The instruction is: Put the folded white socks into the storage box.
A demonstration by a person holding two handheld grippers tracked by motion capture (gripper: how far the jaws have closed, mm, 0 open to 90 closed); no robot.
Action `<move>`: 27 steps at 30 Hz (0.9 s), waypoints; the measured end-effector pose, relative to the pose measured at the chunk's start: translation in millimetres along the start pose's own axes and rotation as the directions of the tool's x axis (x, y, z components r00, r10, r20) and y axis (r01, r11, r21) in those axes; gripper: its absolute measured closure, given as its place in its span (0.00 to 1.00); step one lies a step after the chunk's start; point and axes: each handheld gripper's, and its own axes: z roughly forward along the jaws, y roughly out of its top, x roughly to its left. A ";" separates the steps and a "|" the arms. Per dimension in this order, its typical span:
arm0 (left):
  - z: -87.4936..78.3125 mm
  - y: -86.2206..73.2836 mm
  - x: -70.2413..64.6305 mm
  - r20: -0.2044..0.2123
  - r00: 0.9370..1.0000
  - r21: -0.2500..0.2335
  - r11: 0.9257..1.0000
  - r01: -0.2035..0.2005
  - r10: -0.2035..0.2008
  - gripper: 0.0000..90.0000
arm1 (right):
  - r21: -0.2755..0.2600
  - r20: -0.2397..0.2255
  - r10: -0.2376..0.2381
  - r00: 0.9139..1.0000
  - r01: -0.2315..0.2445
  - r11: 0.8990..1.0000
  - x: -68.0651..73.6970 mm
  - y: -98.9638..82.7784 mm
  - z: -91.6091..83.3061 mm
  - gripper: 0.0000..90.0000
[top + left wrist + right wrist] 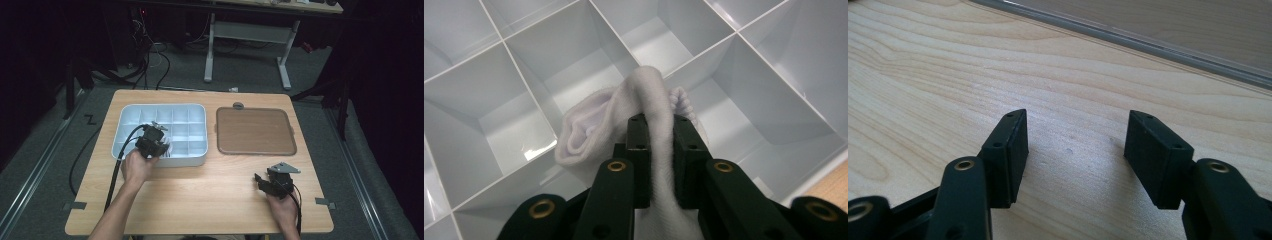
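Pale wooden table (200,195), rectangular with rounded corners, smooth with visible grain, carrying everything. On its far right half, a flat brown lid or tray (255,131) with a grey rim and rounded corners, lying bare. On the far left half, a light grey plastic organizer box (197,112), hard and glossy, split by thin walls into a grid of square compartments, nearly all of them bare. Left gripper (658,130), black and held over the front edge of that box, pressed together on a white sock (589,132), soft ribbed knit, bunched and folded, hanging over a compartment in the near rows and not yet let go; cannot tell whether its lower end already touches the compartment floor. Right gripper (1075,150), jaws spread apart with nothing between them, resting low over bare wood at the near right, well apart from the box and just short of the brown lid's rim. By judgement, early to midway in the sorting: one sock brought to the box and about to be dropped in; release, withdrawal and perhaps closing with the lid left to do.
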 end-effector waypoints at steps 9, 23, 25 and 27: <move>14.7 -7.2 6.8 -0.015 0.999 0.101 0.994 0.031 -0.029 0.91 | 0.000 0.000 0.000 1.000 0.000 1.000 0.0 0.0 0.0 0.48; 17.0 -7.8 14.9 0.018 0.994 0.120 0.988 0.102 -0.105 0.86 | 0.000 0.000 0.000 1.000 0.000 1.000 0.1 0.0 0.0 0.48; 15.2 -8.2 13.6 0.023 0.995 0.110 0.990 0.093 -0.096 0.83 | 0.000 -0.001 0.000 1.000 0.000 1.000 0.1 0.0 0.0 0.48; 12.9 -7.4 13.2 0.027 0.995 0.100 0.991 0.094 -0.097 0.80 | 0.000 0.000 0.000 1.000 0.000 1.000 0.0 0.0 0.1 0.48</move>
